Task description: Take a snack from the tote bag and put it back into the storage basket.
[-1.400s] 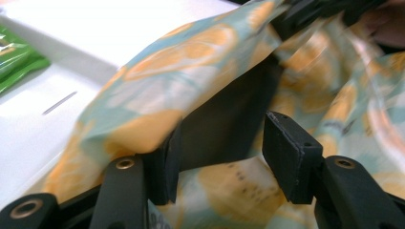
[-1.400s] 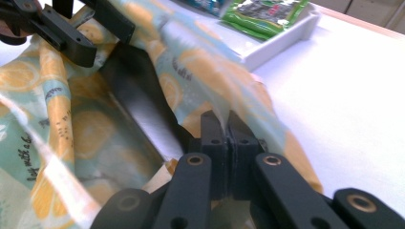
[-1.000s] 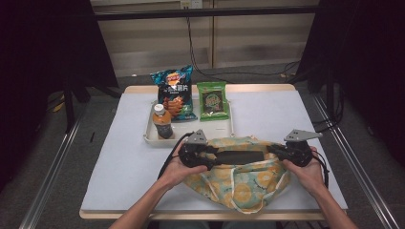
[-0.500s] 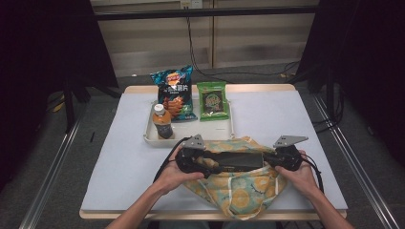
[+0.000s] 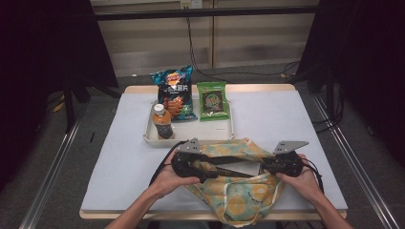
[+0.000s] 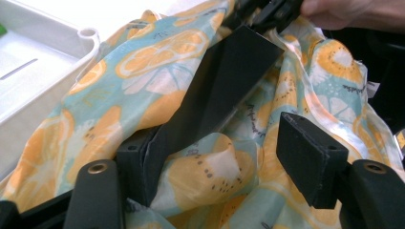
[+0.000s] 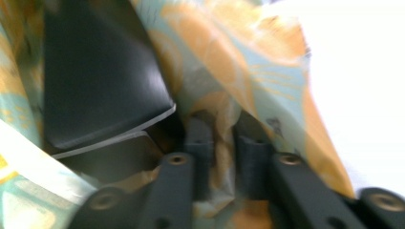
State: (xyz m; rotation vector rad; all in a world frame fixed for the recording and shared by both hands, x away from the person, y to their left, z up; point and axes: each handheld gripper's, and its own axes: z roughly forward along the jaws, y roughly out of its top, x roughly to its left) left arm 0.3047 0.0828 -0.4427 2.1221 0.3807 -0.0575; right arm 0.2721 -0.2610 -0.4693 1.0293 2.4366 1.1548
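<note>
Nearest the person, a fabric tote bag (image 5: 239,195) printed with orange slices lies on the table's white cover (image 5: 119,157), its mouth turned toward the tray. The left gripper (image 5: 203,168) and the right gripper (image 5: 261,167) meet over that mouth from opposite sides, apparently to hold it wide for loading.

In the left gripper view, the jaws stand apart; a black flat panel (image 6: 215,90), seemingly a stiff insert, leans against one pad, with cloth bulging loosely between, so nothing is pinched there.

In the right gripper view, the jaws have just been opening a little, yet remain narrow, with a fold of the bag's rim (image 7: 220,143) between the pads; whether they still press on it I cannot tell. The same dark panel (image 7: 100,71) sits just beside them inside the bag.

Beyond the bag, touching its far edge, a white tray (image 5: 191,133) holds a bottled tea (image 5: 163,121) standing upright, a blue chip bag (image 5: 174,93) and a green snack packet (image 5: 212,101), both propped against its far rim, likely waiting to be packed.
</note>
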